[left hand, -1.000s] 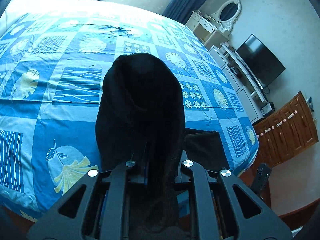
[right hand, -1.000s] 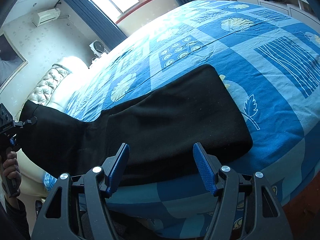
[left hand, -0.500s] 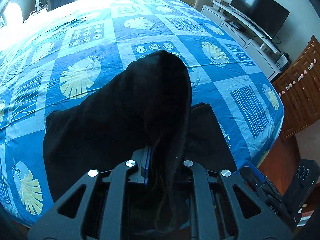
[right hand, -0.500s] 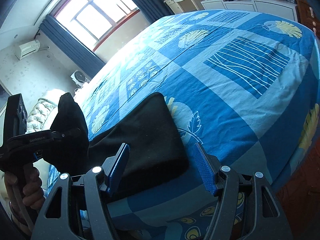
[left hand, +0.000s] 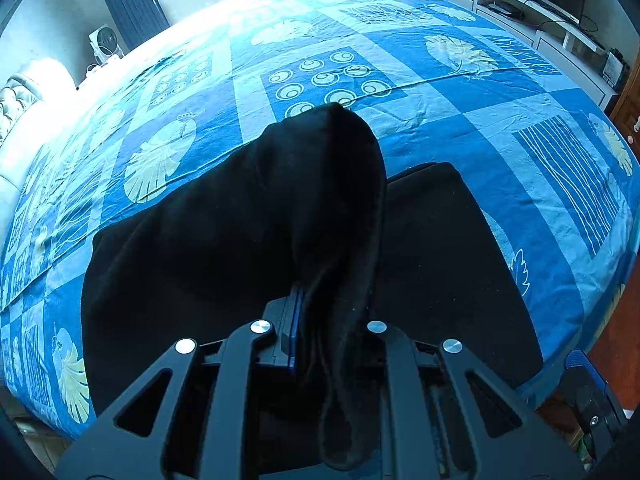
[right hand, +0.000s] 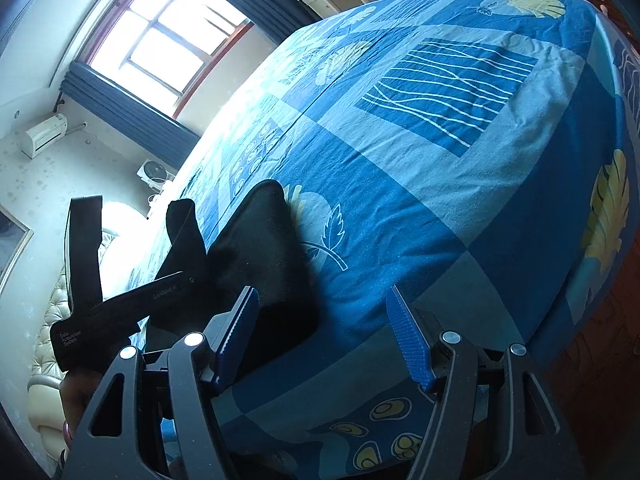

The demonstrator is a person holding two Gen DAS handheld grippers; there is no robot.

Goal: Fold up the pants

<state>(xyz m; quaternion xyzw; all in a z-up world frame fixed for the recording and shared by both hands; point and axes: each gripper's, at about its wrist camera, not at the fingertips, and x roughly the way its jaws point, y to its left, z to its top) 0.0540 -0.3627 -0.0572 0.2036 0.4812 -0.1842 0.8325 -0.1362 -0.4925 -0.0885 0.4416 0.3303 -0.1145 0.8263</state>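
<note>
While the left gripper is clenched on a bunched end of the black pants, the left wrist view shows that end raised in a dark hump above the rest of the garment, which lies flat on the near part of the blue patterned bedspread. A flat panel of the pants extends to the right of the hump, close to the near edge of the bed; a TV stand is at far right.

Right wrist view: the right gripper is released, jaws wide apart and grasping nothing, just off the near edge of the bedspread. The pants lie at near left, their rounded flat end nearest the gripper. Farther left, the left gripper holds the raised end clear of the bed. A window lights the far wall.

Handling, as judged: the fabric appears soft, limp and light, draping wherever unsupported, so it will sag and crease rather than hold a line. A hold at a hem or corner, through all layers, seems best; a second hold on the opposite corner would keep the fold edge straight.
</note>
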